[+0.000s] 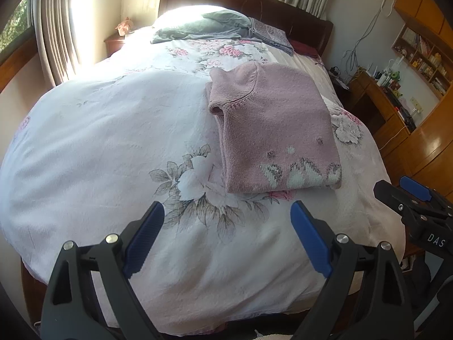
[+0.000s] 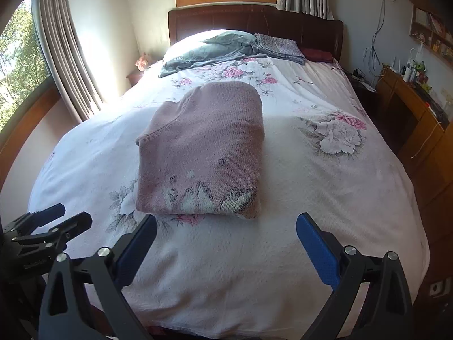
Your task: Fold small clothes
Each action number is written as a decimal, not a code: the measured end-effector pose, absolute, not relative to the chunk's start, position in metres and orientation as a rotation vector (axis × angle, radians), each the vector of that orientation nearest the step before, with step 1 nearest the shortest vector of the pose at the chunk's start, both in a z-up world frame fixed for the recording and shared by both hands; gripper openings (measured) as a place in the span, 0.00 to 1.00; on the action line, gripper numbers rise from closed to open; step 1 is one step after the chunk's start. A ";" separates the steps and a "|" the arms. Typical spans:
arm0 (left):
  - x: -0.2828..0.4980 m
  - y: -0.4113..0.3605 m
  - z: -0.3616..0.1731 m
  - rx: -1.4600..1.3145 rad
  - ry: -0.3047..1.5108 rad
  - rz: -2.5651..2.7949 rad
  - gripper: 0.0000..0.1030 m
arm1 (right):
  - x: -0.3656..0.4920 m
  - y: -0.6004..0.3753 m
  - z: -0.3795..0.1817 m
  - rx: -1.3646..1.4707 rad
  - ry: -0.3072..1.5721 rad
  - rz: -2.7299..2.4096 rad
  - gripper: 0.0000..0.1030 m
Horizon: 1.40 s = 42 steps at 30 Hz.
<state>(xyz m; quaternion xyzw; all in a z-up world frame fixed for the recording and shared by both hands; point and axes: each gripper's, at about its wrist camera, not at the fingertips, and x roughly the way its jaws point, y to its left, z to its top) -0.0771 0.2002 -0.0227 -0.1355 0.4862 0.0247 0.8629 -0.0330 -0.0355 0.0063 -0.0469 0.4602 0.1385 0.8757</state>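
A pink knit sweater (image 1: 271, 124) with a white and grey pattern lies folded into a rectangle on the floral bedspread (image 1: 113, 141). The right wrist view shows the same sweater (image 2: 203, 153) straight ahead. My left gripper (image 1: 226, 221) hovers open near the foot of the bed, short of the sweater and to its left, holding nothing. My right gripper (image 2: 226, 232) is also open and empty, just short of the sweater's near edge. Each gripper appears at the edge of the other's view: the right gripper (image 1: 407, 195) and the left gripper (image 2: 59, 218).
A grey garment (image 2: 209, 51) and a folded patterned cloth (image 2: 280, 46) lie by the dark headboard (image 2: 254, 19). A wooden desk (image 2: 410, 107) with clutter and shelves stands to the right of the bed. Curtains (image 2: 65, 56) and windows are on the left.
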 end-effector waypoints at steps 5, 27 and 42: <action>-0.074 0.202 -0.023 -0.276 1.020 0.055 0.87 | -0.029 -0.038 0.002 -0.087 0.979 0.284 0.96; -0.062 0.200 -0.027 -0.261 1.036 0.044 0.87 | -0.013 -0.048 -0.008 -0.086 0.994 0.232 0.96; -0.058 0.201 -0.032 -0.255 1.047 0.046 0.87 | -0.006 -0.050 -0.016 -0.087 1.034 0.201 0.96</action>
